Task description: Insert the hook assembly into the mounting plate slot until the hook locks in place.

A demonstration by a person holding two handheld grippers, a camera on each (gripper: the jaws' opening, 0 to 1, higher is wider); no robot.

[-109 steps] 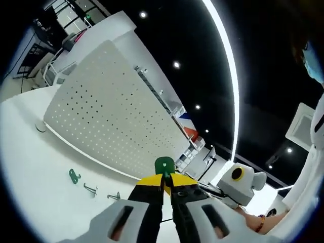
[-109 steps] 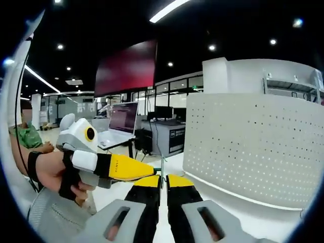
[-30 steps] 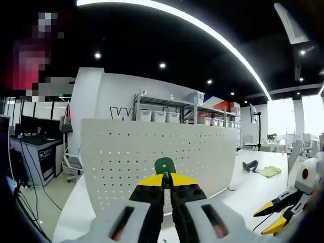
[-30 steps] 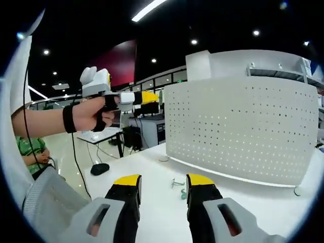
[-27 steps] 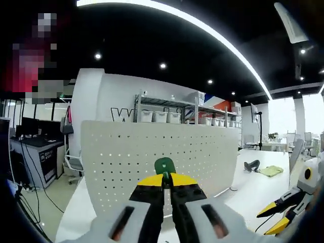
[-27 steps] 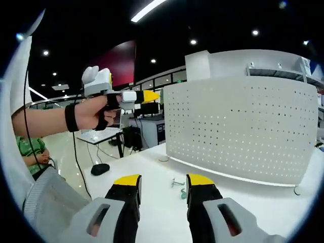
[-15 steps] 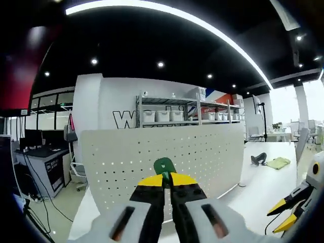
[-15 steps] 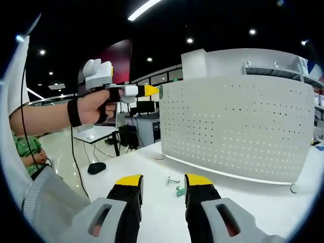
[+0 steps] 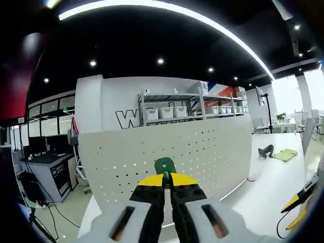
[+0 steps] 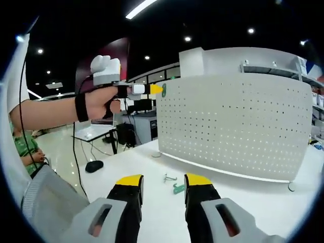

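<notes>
Left claw (image 9: 167, 181) pinches a small green hook (image 9: 164, 165) before the white perforated plate (image 9: 167, 147); right claw (image 10: 161, 183) gapes.

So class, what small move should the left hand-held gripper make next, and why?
Probably ease the left hand-held gripper forward: it is shut on the green hook, which in the right gripper view sits level with the pegboard near its top left corner, apparently not yet seated.

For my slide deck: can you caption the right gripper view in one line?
Open right hand-held gripper over white table; left hand-held gripper brings a green hook to the white perforated mounting plate.
</notes>
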